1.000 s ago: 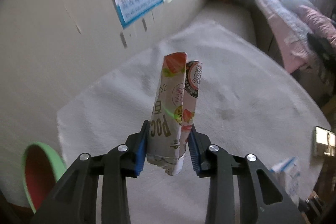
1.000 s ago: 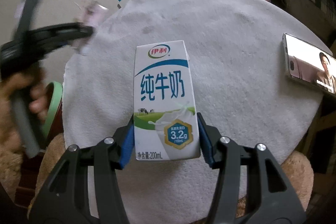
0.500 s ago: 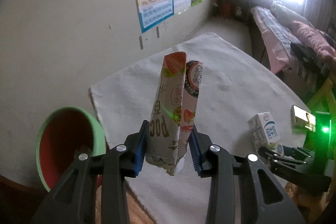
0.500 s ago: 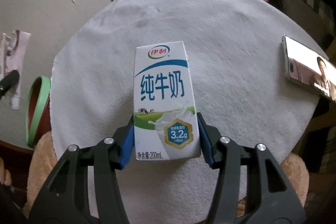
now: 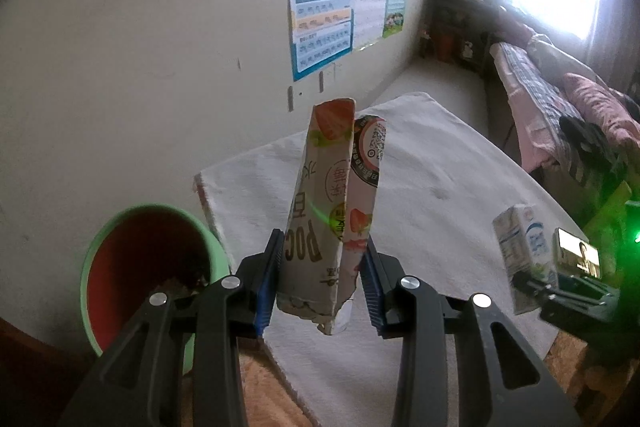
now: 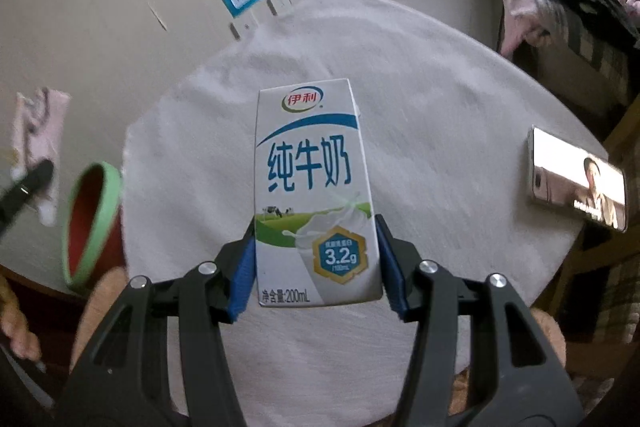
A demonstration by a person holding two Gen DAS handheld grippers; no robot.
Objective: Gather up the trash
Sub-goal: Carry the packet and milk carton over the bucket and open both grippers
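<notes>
With jaws clamping the flattened pouch and milk carton, we should centre each over the bin before releasing.

The left tongs have two black plastic arms that spread wide toward the camera, each with long cut-out openings. Every arm carries two round silver screws. The inner faces are blue ribbed pads. The right tongs are of the same build: black arms, silver screws, blue pads on the inside. At the lower left edge of the right wrist view, a blurred hand shows, perhaps around a dark handle.
</notes>
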